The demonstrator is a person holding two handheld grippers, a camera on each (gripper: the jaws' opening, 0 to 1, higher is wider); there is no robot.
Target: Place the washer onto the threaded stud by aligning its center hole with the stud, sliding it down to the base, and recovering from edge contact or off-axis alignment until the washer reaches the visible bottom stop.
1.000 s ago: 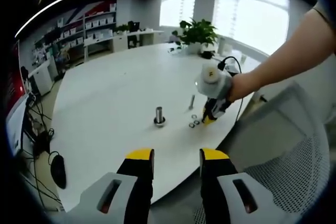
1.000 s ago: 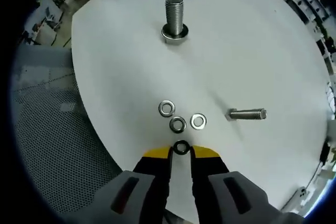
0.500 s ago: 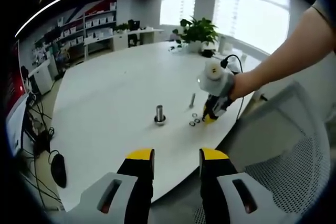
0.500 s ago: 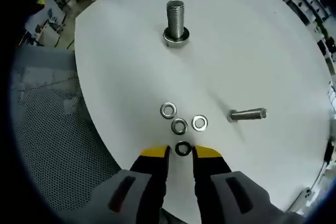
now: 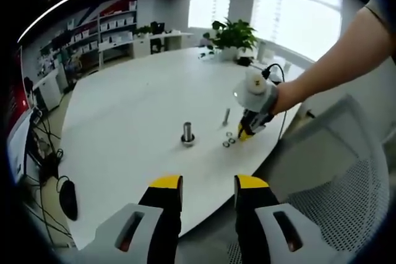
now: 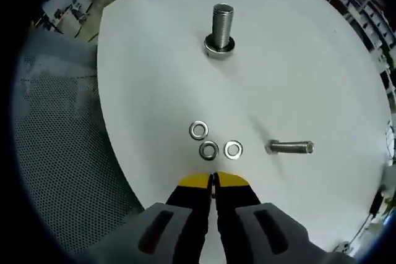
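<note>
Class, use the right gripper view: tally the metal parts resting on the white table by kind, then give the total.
Washers lying flat: 3
Upright threaded stud: 1
Bolt lying on its side: 1
Total: 5
Not counted: a thin dark sliver between the shut jaws of the right gripper, too slim to identify.

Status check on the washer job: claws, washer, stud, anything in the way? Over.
Left claw open, empty. Right claw shut on washer, edge-on by the look. Stud upright, bare. Three loose washers ahead of right claw.
</note>
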